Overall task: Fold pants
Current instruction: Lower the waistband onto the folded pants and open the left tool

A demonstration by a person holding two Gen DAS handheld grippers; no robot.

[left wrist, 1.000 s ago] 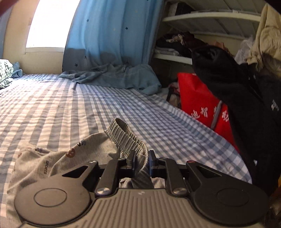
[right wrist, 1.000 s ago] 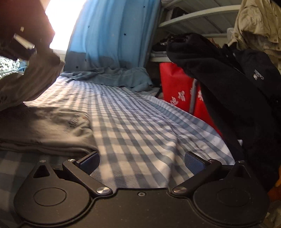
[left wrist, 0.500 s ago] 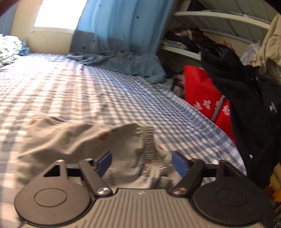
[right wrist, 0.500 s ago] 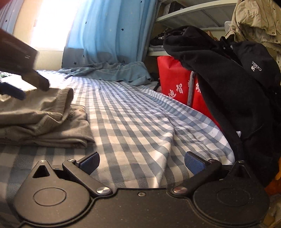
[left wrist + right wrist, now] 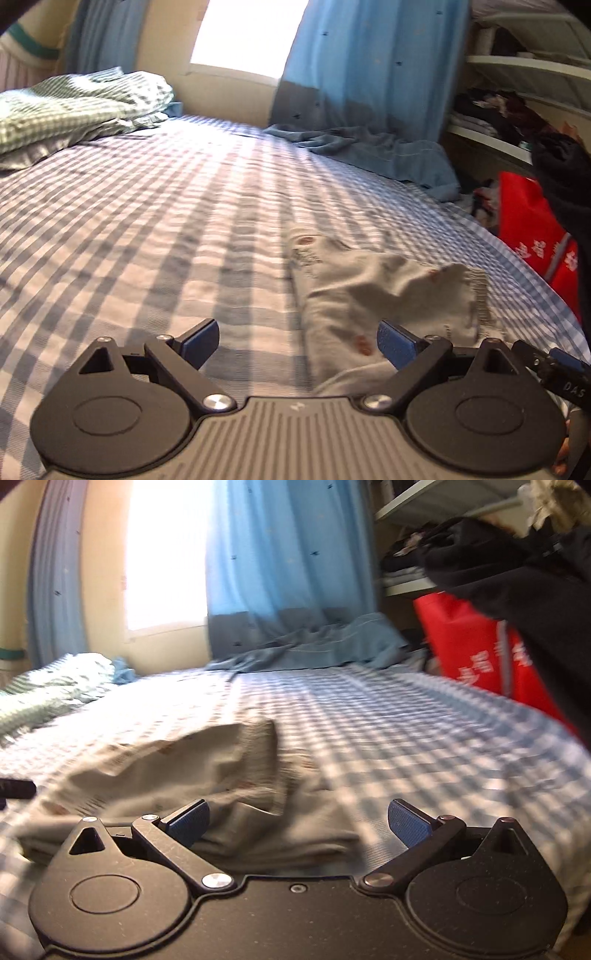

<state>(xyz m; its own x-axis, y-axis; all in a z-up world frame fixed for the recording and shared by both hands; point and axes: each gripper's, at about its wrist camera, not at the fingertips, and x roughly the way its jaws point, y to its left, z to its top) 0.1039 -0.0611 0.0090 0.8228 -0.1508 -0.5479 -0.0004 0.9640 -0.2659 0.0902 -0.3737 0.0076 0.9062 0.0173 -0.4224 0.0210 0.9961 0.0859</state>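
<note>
Two blue pads stand wide apart on my left gripper [image 5: 298,342], its jaws having just been opening, nothing pinched; the grey pants [image 5: 384,295] lie folded on the checked bedsheet [image 5: 147,221], right of centre. From the right wrist, my right gripper [image 5: 298,821] gapes empty too, above the pants [image 5: 221,775], which are blurred.

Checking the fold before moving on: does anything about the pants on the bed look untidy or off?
The pants lie folded on the checked bed, but the top layer is rumpled and humped, with edges not squared. Both grippers are open and clear.
</note>
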